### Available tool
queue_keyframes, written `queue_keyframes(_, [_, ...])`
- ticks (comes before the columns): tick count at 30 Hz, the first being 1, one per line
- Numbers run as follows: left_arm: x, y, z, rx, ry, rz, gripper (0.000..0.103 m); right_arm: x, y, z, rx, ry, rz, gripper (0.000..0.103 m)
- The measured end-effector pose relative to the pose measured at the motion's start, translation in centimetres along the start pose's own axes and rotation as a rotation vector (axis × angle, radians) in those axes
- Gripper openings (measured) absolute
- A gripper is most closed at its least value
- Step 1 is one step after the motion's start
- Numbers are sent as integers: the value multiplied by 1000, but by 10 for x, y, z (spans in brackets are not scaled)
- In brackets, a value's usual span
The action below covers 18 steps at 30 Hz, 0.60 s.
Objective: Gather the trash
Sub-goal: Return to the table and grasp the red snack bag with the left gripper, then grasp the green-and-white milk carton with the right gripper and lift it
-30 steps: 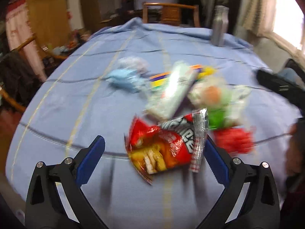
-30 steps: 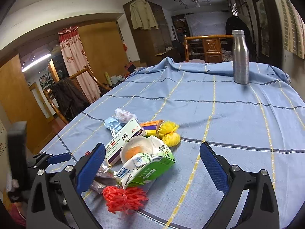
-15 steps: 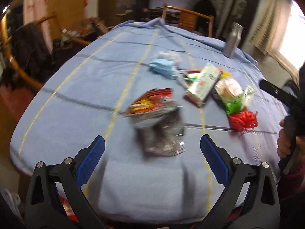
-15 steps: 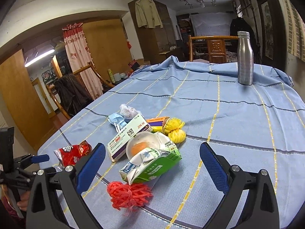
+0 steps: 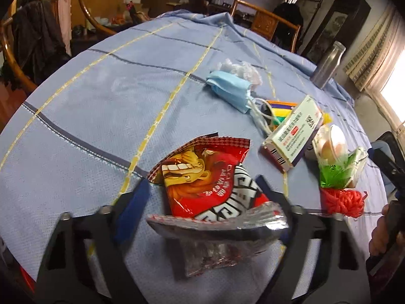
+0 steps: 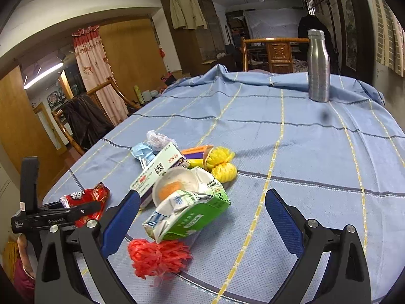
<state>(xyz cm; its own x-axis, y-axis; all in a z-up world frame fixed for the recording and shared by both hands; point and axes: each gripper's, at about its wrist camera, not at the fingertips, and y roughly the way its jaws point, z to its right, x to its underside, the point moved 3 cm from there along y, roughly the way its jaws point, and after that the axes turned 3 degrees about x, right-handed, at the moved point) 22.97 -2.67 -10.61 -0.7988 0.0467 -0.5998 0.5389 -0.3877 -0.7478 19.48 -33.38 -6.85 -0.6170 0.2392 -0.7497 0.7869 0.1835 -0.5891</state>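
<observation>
A red snack bag [image 5: 202,182] with a silver open end lies on the blue tablecloth [image 5: 101,106] near the table's edge. My left gripper [image 5: 202,192] straddles it, jaws closing; the bag is between the pads, with a sliver of cloth showing by the left pad. The right wrist view shows that gripper [image 6: 68,210] over the bag [image 6: 88,197] at far left. My right gripper [image 6: 202,202] hovers open above a crushed green carton [image 6: 192,215] and a red net [image 6: 157,255], touching neither.
The trash pile holds a medicine box [image 5: 293,134], a blue face mask [image 5: 230,88], white plastic [image 5: 238,68], a plastic cup [image 6: 174,185] and yellow netting [image 6: 220,162]. A steel bottle [image 6: 318,65] stands far back. Wooden chairs ring the table. A hand [image 5: 382,233] shows at right.
My left gripper has rolled and moved in on the red snack bag, and its jaws have narrowed around it. The right gripper has stayed in place, open.
</observation>
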Motion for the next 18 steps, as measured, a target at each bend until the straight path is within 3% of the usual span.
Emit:
queue_keyframes(4, [2, -2, -3, 60, -17, 19, 46, 4, 8, -2, 11, -5, -29, 97])
queue_keyframes(8, [1, -4, -6, 113, -29, 25, 44, 11, 18, -9, 5, -31, -74, 97])
queue_keyframes(15, [2, -6, -1, 139, -11, 26, 44, 18, 38, -10, -55, 23, -162, 94])
queue_keyframes(16, [2, -6, -2, 142, -13, 24, 44, 19, 37, -7, -84, 44, -155, 66])
queue_keyframes(18, [2, -6, -3, 145, -20, 22, 44, 17, 34, -4, -120, 74, -138, 25])
